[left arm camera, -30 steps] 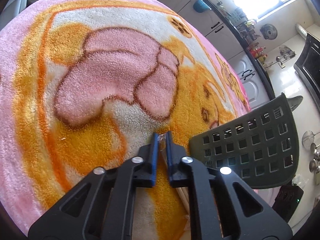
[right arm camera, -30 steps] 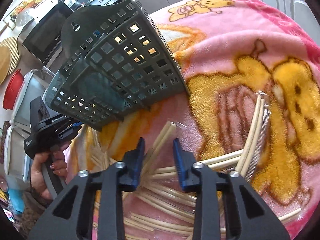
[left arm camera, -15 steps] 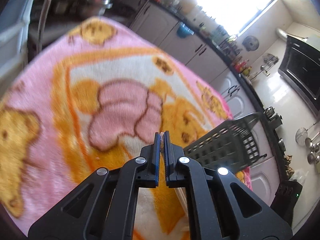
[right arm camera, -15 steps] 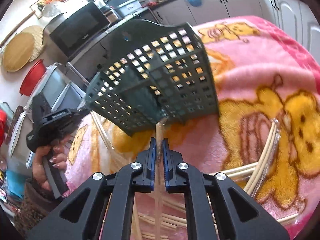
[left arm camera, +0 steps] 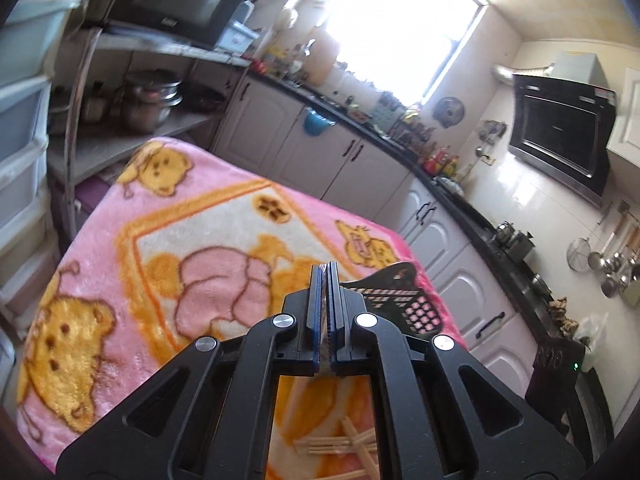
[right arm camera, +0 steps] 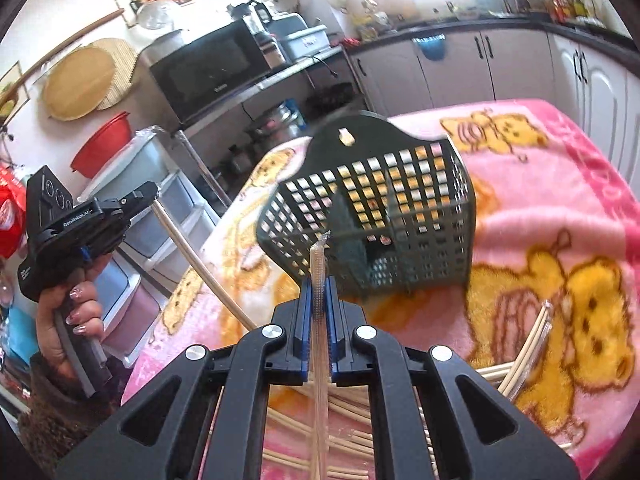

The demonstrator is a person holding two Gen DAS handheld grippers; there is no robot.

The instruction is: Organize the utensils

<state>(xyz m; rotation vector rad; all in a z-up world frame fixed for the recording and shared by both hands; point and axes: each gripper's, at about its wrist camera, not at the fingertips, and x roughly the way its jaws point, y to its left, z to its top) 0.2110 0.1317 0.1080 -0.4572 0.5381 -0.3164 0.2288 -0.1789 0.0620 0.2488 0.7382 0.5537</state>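
My right gripper point(right arm camera: 319, 280) is shut on a pair of plastic-wrapped chopsticks point(right arm camera: 318, 256), whose tip sticks out toward the dark green slotted basket point(right arm camera: 384, 208). The basket lies tilted on the pink blanket. More wrapped chopsticks point(right arm camera: 360, 420) lie scattered below the gripper. At the left, a hand holds my left gripper point(right arm camera: 150, 192), shut on another wrapped pair point(right arm camera: 192, 256) that hangs down slantwise. In the left wrist view the left gripper point(left arm camera: 325, 266) is raised above the blanket, a thin strip of wrapper point(left arm camera: 325, 332) shows between its pads, and the basket point(left arm camera: 400, 296) is to its right.
The pink bear-print blanket point(left arm camera: 200, 240) covers the table, whose far edge faces white cabinets point(left arm camera: 360, 160). A microwave point(right arm camera: 212, 68) sits on a shelf behind, and plastic drawers point(right arm camera: 160, 216) stand to the left of the table. Loose chopsticks point(left arm camera: 340, 444) lie under the left gripper.
The right gripper's jaws have shut on a wrapped chopstick pair and risen with it. The left gripper, still shut, has lifted well off the blanket and tilted up toward the kitchen.
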